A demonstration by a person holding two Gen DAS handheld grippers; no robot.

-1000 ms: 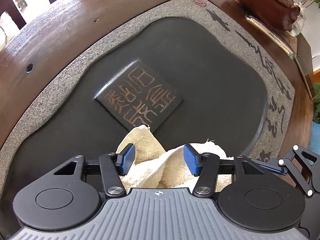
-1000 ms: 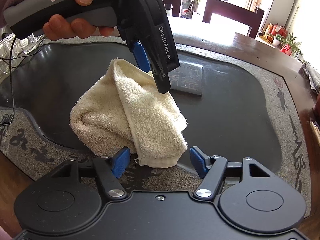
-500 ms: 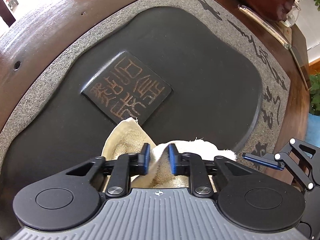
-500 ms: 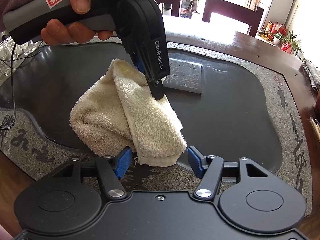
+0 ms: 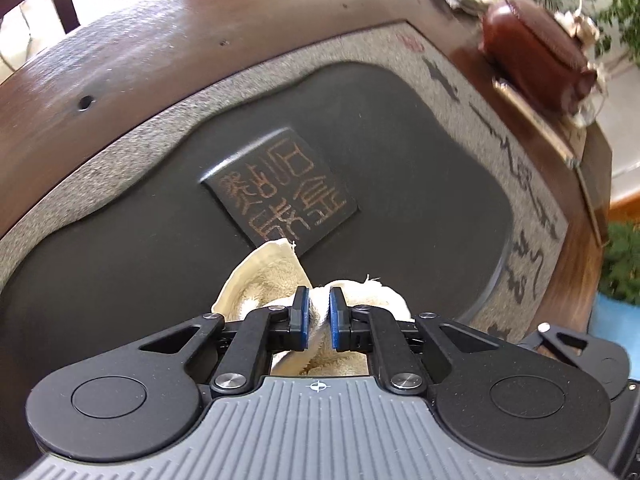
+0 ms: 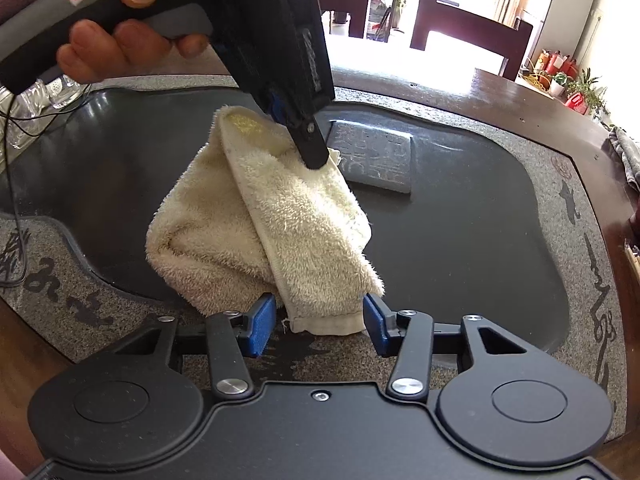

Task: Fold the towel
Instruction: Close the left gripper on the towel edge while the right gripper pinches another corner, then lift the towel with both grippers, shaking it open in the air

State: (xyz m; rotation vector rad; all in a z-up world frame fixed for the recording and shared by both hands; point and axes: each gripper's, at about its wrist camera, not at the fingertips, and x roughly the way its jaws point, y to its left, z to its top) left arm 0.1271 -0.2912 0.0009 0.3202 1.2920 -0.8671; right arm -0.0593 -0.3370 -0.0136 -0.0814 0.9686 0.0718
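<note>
Cream towel [image 6: 264,224] sits bunched, only roughly doubled, mid-frame on the dark tray [image 6: 460,240], my left gripper [image 5: 318,322] pinching its far corner while my right gripper [image 6: 320,324] gapes wide around the near hem, so neat folding remains.

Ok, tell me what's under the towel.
The towel lies on the dark stone tray, its near hem over the speckled rim. Anything beneath its folds is hidden.

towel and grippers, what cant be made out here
- Towel, left wrist view: mostly hidden behind the left gripper; its fingers are shut on a fold.
- Towel underside, right wrist view: hidden by its own folds.
- Right gripper: open around the hem; contact unclear.
</note>
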